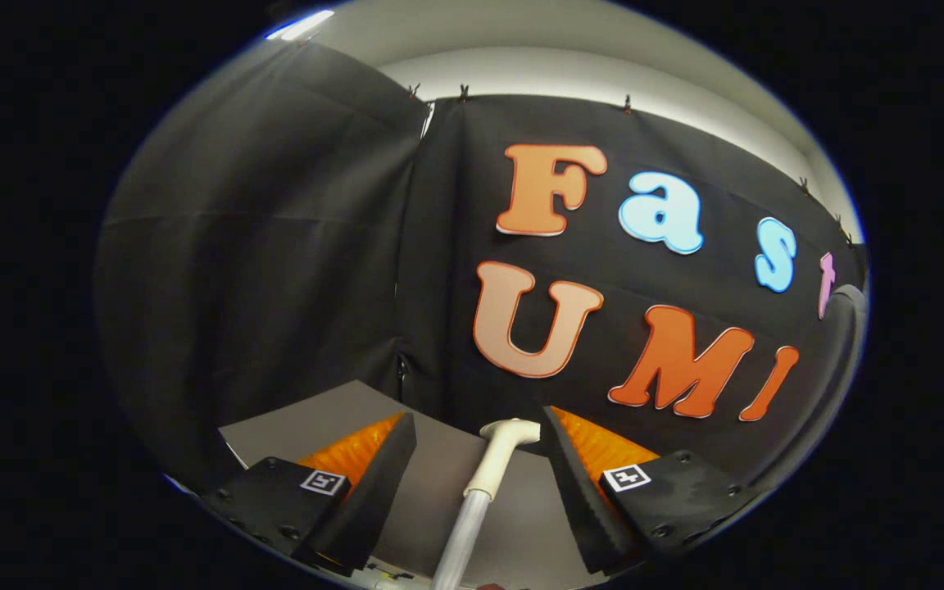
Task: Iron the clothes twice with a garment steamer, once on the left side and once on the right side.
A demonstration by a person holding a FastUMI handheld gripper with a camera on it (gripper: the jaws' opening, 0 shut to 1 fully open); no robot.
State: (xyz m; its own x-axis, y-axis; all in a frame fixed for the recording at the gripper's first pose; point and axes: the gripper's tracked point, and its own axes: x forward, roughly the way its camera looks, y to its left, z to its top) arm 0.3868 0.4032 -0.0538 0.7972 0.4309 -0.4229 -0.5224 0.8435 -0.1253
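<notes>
A white steamer tube point(488, 471) with a curved elbow top point(511, 429) rises between my two fingers, with a clear hose section point(457, 549) below it. My gripper point(478, 414) is open, its fingers spread wide to either side of the tube, and neither finger touches it. The elbow top sits level with the fingertips point(400, 433). The gripper is tilted upward, looking at the booth's black cloth wall point(292, 270) beyond the tube.
A grey tabletop point(320, 418) lies under and just ahead of the fingers, ending at the corner where two black cloth walls meet point(406, 328). Above the cloth are a pale ceiling point(570, 65) and a light strip point(301, 24).
</notes>
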